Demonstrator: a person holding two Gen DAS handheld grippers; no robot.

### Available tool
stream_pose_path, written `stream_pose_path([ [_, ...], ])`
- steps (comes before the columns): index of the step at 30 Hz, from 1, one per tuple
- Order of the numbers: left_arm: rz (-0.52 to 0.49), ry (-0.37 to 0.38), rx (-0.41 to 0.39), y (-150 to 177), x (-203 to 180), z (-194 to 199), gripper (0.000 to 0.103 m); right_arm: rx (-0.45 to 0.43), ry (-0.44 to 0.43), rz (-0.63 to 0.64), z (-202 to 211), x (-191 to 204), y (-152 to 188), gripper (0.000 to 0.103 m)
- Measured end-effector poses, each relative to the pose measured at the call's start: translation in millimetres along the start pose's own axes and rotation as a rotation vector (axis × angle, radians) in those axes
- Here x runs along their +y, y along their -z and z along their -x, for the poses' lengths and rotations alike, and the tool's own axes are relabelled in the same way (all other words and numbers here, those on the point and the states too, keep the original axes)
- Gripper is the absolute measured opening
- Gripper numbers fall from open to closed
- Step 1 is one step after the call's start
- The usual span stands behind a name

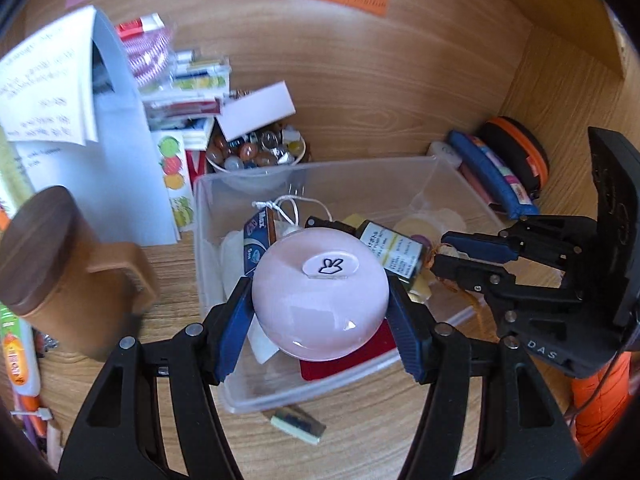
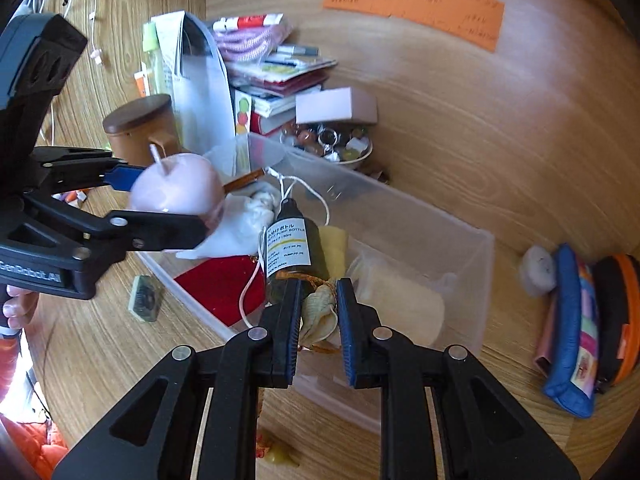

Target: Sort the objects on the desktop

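My left gripper (image 1: pixel 320 308) is shut on a round pink apple-shaped object (image 1: pixel 320 292) and holds it above the clear plastic bin (image 1: pixel 224 380). It also shows in the right wrist view (image 2: pixel 178 186). My right gripper (image 2: pixel 318 316) is shut on a cream seashell with an orange cord (image 2: pixel 318 312), just above the bin's near wall (image 2: pixel 460 280). It appears in the left wrist view (image 1: pixel 440 254) at the bin's right side. In the bin lie a dark pump bottle (image 2: pixel 294 240), a red card (image 2: pixel 220 284) and white cloth (image 2: pixel 244 224).
A brown lidded mug (image 1: pixel 60 272) stands left of the bin. A bowl of glass beads (image 1: pixel 256 152) and stacked papers sit behind it. A blue pencil case (image 2: pixel 572 332) and an orange-trimmed pouch (image 2: pixel 616 312) lie right. A small eraser (image 1: pixel 298 424) lies in front.
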State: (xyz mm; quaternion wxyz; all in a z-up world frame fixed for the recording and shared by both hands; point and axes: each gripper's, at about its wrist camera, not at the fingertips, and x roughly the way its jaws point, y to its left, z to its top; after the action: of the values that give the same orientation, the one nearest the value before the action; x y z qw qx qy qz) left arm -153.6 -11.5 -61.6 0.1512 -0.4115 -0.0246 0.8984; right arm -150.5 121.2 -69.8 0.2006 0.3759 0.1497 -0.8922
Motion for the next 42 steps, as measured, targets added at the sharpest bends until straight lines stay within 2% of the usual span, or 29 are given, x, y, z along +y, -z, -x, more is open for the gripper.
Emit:
stream_pose_path([
  [9,-0.018,0.002,0.035,1.0,-4.7,-22.0,0.064,-0.007,-0.031,0.027,-4.6,-3.0,3.7,0.017],
  [14,-0.026,0.001,0.038,2.4,-6.9,-22.5,0.064,-0.007,-0.036,0.032,-2.5,-2.6,3.7,0.022],
  [17,-0.022,-0.003,0.034,2.2,-7.5,-19.1,0.064,-0.02,-0.017,0.039,3.7,1.0,3.3,0.028],
  [19,-0.02,-0.006,0.026,2.3,-7.6,-14.8,0.064,-0.037,0.0,0.043,10.0,2.7,3.4,0.041],
  [21,-0.019,-0.01,0.015,2.8,-7.8,-7.8,0.064,-0.059,0.018,0.042,18.4,3.4,4.2,0.047],
  [24,-0.019,-0.015,-0.011,2.4,-9.5,4.5,0.065,-0.073,0.037,0.034,28.6,2.7,5.8,0.048],
  [29,-0.024,-0.03,-0.093,2.4,-13.3,38.7,0.074,-0.082,0.056,0.007,43.7,2.3,12.3,0.052],
  [32,-0.029,-0.043,-0.113,5.8,-14.7,51.5,0.074,-0.09,0.061,-0.002,54.1,4.8,19.6,0.052],
  [36,-0.031,-0.063,-0.113,19.2,-13.6,59.3,0.074,-0.1,0.068,-0.011,66.7,9.2,32.0,0.053],
  [42,-0.014,-0.091,-0.07,47.7,-7.3,54.7,0.074,-0.09,0.06,-0.024,76.5,16.6,54.3,0.054],
])
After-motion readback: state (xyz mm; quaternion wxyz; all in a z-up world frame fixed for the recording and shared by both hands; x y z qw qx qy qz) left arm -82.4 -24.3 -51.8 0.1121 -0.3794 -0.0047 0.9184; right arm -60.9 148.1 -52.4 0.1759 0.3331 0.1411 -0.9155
